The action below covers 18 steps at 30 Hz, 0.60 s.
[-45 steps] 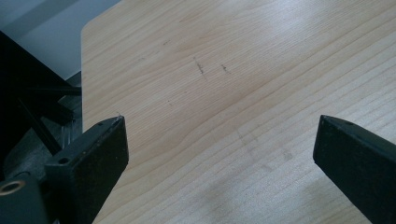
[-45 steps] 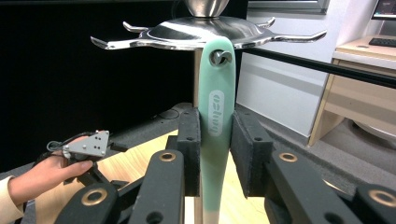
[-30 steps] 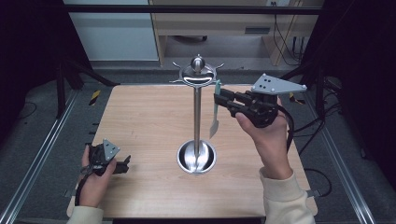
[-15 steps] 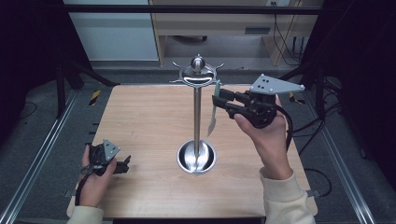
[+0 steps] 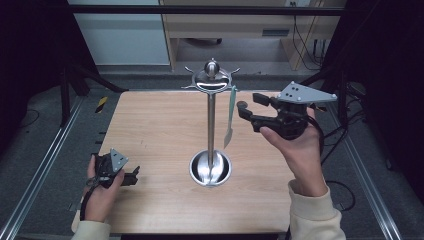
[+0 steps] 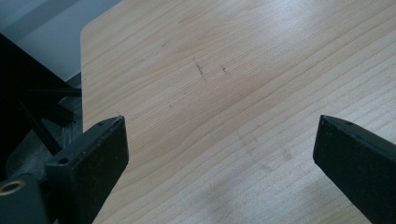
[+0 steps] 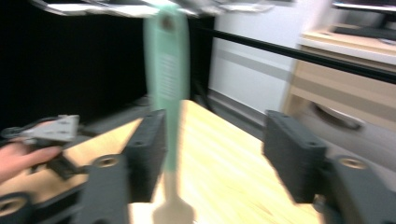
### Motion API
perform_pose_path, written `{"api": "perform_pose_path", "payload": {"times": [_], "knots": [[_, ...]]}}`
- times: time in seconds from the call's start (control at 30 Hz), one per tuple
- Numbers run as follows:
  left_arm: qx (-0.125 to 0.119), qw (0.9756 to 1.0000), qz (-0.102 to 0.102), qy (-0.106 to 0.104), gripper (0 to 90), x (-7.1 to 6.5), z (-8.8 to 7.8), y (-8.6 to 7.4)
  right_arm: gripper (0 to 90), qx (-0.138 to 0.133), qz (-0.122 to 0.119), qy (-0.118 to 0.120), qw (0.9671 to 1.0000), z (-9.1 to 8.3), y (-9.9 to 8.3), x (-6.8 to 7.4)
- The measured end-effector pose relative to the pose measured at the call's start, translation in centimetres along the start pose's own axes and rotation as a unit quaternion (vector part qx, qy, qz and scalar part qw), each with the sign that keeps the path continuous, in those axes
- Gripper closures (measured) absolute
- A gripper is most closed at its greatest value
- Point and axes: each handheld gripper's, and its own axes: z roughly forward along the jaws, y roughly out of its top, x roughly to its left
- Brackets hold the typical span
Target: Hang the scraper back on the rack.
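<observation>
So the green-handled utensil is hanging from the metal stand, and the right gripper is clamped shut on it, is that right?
Not quite. The green-handled utensil does hang from the metal stand, but the right gripper isn't clamped on it; its jaws have just been opening, and the right gripper view shows them apart around the handle.

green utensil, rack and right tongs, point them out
green utensil [image 5: 231, 107], high view, on its handle
rack [image 5: 211, 125], high view, on its pole
right tongs [image 5: 250, 107], high view, between the tips

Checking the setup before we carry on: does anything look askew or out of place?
Nothing stands out. The stand is upright on the table, and the green-handled utensil hangs straight from its top beside the open right gripper.
</observation>
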Motion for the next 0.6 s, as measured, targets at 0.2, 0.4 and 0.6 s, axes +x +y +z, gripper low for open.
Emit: {"api": "perform_pose_path", "payload": {"times": [0.2,0.4,0.6], "knots": [[0.0,1.0,0.001,-0.001,3.1,0.0,0.0,0.0,19.8,0.019,0.024,-0.049,0.9983,0.1,-2.6,-1.9],[-0.002,1.0,0.0,0.001,3.1,0.0,-0.1,0.0,13.2,0.048,0.05,-0.077,0.9946,1.0,-5.4,-3.4],[-0.002,1.0,-0.001,0.001,3.1,0.0,-0.1,0.0,10.8,0.089,0.066,-0.086,0.9901,2.3,-9.4,-4.1]]}}
